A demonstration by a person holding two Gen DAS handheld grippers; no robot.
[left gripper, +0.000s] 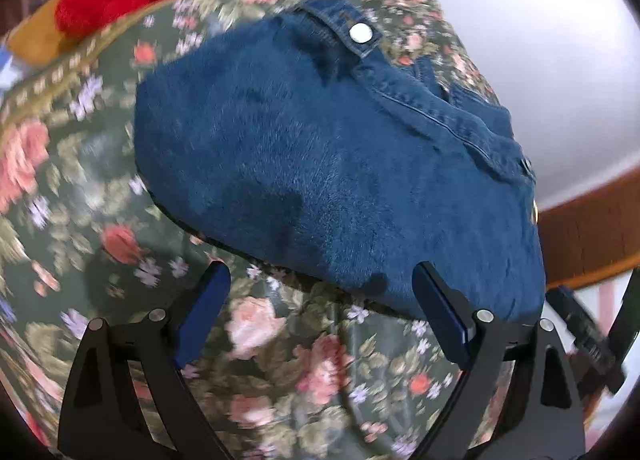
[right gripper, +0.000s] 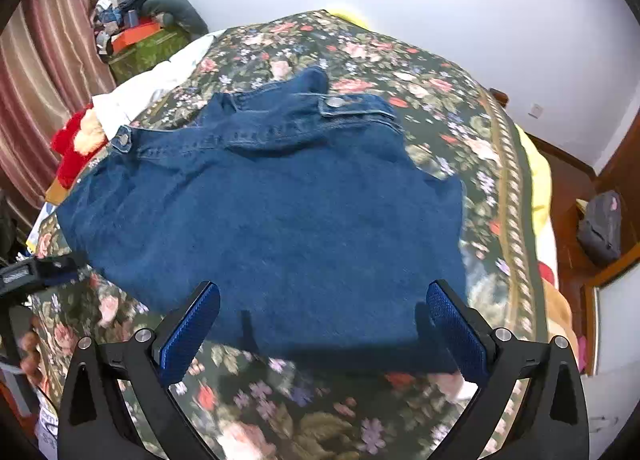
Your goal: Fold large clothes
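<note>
A blue denim jacket [right gripper: 272, 203] lies folded into a rough rectangle on the floral bedspread [right gripper: 304, 412], its snap buttons and cuffs at the far edge. It also shows in the left wrist view [left gripper: 320, 163]. My left gripper [left gripper: 320, 312] is open and empty, just before the jacket's near edge. My right gripper [right gripper: 324, 324] is open and empty, its fingers over the jacket's near edge. The left gripper shows at the left edge of the right wrist view [right gripper: 36, 272].
A red plush toy [right gripper: 74, 143] and white cloth [right gripper: 152, 83] lie at the bed's far left. A cluttered green box [right gripper: 140, 47] stands by the curtain. A grey backpack [right gripper: 600, 227] sits on the wooden floor at right. The bed edge runs along the right [right gripper: 536, 179].
</note>
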